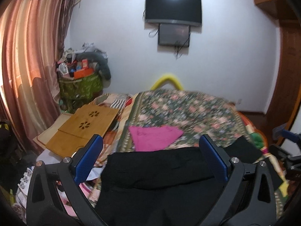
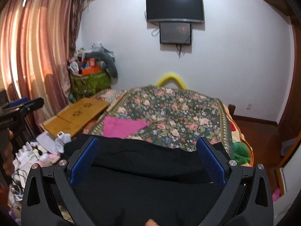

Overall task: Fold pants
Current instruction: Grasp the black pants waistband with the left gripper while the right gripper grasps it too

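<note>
Pants [image 1: 156, 171] are lying across the near edge of the bed [image 1: 188, 109], black cloth spreading sideways under both of my grippers, so I am judging that they are laid out flat to give me a straight line to fold along. I am holding the left gripper [image 1: 150, 160] above them with its jaws spread wide and nothing between the blue pads [image 1: 88, 160]; the cloth is showing through the gap, but I cannot tell whether the pads are touching it. I am keeping the right gripper [image 2: 148, 160] the same way, jaws wide apart and empty, looking down over the other stretch of the pants [image 2: 150, 162].

A ridge is running across the cloth in both views, which I am reading as one layer lying over another, though black on black is hiding whether a fold is already made. I am hovering both grippers side by side, probably so that each can take one part of the near edge and carry it over evenly.

Farther up the floral bedspread, a pink cloth [image 1: 154, 137] is resting well apart from the pants, leaving the middle of the bed free for the fold to land. A wooden tray [image 1: 82, 126] is sitting at the left side of the bed, out of the way.
</note>
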Available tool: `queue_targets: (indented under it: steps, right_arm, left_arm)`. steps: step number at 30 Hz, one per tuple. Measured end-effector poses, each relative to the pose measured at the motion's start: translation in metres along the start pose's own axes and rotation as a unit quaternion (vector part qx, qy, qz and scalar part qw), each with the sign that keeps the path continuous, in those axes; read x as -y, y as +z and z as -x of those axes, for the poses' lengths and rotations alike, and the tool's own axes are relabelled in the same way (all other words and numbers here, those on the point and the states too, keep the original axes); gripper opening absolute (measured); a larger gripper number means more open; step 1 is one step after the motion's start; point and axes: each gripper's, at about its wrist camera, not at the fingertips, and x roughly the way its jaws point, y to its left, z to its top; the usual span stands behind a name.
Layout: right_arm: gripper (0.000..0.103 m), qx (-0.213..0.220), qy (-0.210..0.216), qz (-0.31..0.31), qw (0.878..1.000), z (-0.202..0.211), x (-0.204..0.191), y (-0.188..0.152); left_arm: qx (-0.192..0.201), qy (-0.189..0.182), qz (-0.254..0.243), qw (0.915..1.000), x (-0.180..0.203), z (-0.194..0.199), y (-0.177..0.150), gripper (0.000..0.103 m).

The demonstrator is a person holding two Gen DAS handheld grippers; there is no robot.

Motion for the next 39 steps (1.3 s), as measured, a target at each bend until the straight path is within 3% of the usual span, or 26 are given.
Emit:
queue_targets:
  steps: [7, 11, 13, 20, 24, 27, 31, 35, 37, 39]
  right_arm:
    - [0.101, -0.053, 0.009, 0.001, 0.999, -0.061, 0.02, -0.001]
    - [0.087, -0.095, 0.025, 0.008, 0.995, -0.103, 0.03, -0.002]
    - [0.085, -0.115, 0.03, 0.014, 0.993, -0.122, 0.034, -0.005]
    - [0.08, -0.176, 0.044, 0.031, 0.983, -0.184, 0.047, -0.012]
    - [0.08, -0.215, 0.061, 0.044, 0.974, -0.217, 0.05, -0.021]
    - [0.07, -0.239, 0.078, 0.049, 0.967, -0.238, 0.051, -0.023]
    - [0.07, -0.262, 0.093, 0.068, 0.958, -0.263, 0.047, -0.025]
    - [0.07, -0.284, 0.117, 0.081, 0.948, -0.283, 0.042, -0.027]
    - [0.07, -0.294, 0.12, 0.095, 0.944, -0.288, 0.036, -0.032]
    - [0.066, -0.29, 0.105, 0.113, 0.945, -0.29, 0.029, -0.039]
  left_arm:
    - [-0.067, 0.021, 0.001, 0.9975, -0.034, -0.097, -0.004, 0.103]
    - [-0.108, 0.029, 0.01, 0.9937, -0.053, -0.15, -0.015, 0.099]
    - [-0.134, 0.034, 0.014, 0.9904, -0.063, -0.173, -0.021, 0.095]
    - [-0.253, 0.038, 0.041, 0.9657, -0.1, -0.252, -0.055, 0.086]
    - [-0.298, 0.031, 0.058, 0.9523, -0.115, -0.286, -0.071, 0.083]
    - [-0.328, 0.029, 0.061, 0.9422, -0.118, -0.306, -0.081, 0.082]
    - [-0.369, 0.034, 0.051, 0.9273, -0.118, -0.337, -0.095, 0.082]
    - [-0.388, 0.024, 0.087, 0.9172, -0.127, -0.355, -0.104, 0.082]
    - [-0.393, 0.012, 0.107, 0.9134, -0.13, -0.36, -0.109, 0.073]
    - [-0.398, 0.003, 0.123, 0.9089, -0.132, -0.363, -0.113, 0.05]
